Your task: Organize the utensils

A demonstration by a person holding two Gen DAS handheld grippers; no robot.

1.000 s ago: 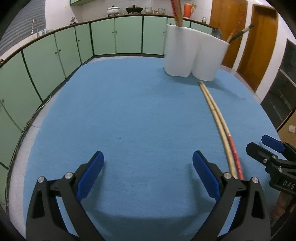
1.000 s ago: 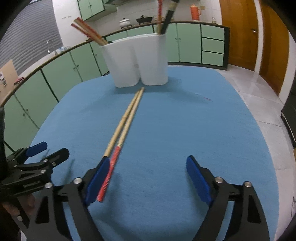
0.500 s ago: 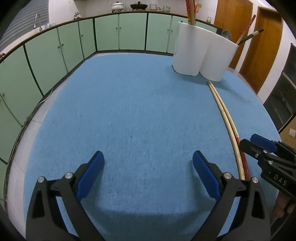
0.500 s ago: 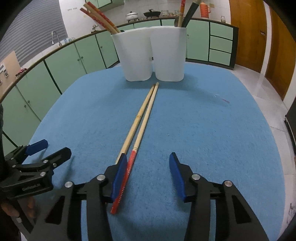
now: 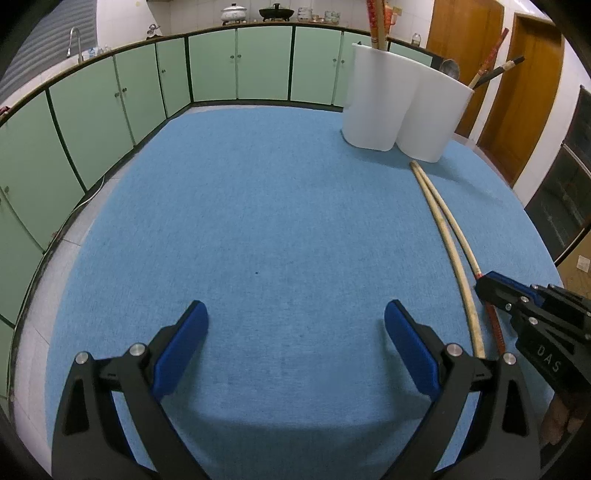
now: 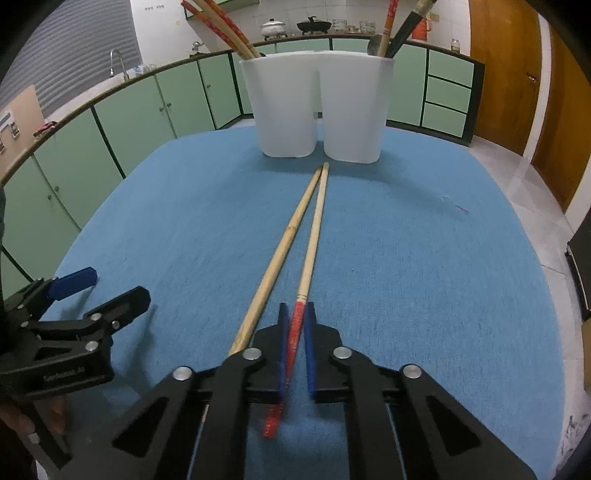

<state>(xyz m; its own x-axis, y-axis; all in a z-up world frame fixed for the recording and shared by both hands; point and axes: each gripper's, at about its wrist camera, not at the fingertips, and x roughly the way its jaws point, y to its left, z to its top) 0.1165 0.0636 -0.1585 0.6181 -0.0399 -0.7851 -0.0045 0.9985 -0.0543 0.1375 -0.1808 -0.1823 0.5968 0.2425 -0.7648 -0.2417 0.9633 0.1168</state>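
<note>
On the left of the blue-covered desk (image 5: pixel 258 206) the left tool (image 5: pixel 295 332) hovers low with its blue-padded fingers (image 5: pixel 181 347) spread wide apart, nothing between them. From the right wrist view this tool (image 6: pixel 99 291) shows at the left edge, clear of the chopsticks.

Toward the middle lie two long chopsticks, side by side, their far tips almost touching just in front of the white holder and their near ends spreading slightly. The plain bamboo chopstick (image 6: pixel 280 247) is the left one of the pair; it lies flat on the cloth, its near end running under the right tool's left arm. Just to its right is the red-handled chopstick (image 6: pixel 312 240), pale along its far length and red at the near end.

The right tool (image 6: pixel 295 325) has its two blue pads (image 6: pixel 282 350) drawn nearly together around the red handle (image 6: pixel 291 343); the left pad seems to touch it, while a thin gap shows at the right pad. The red end pokes out behind the pads, blurred.

At the far side stands the white two-compartment utensil holder (image 6: pixel 317 110), upright. Its left compartment holds several chopsticks leaning left (image 6: pixel 225 26); its right compartment holds a red-handled stick, a dark-handled one and a spoon (image 6: pixel 375 42).

Beyond the desk run green cabinets (image 5: pixel 258 66), and farthest right a wooden door (image 6: pixel 502 66).
</note>
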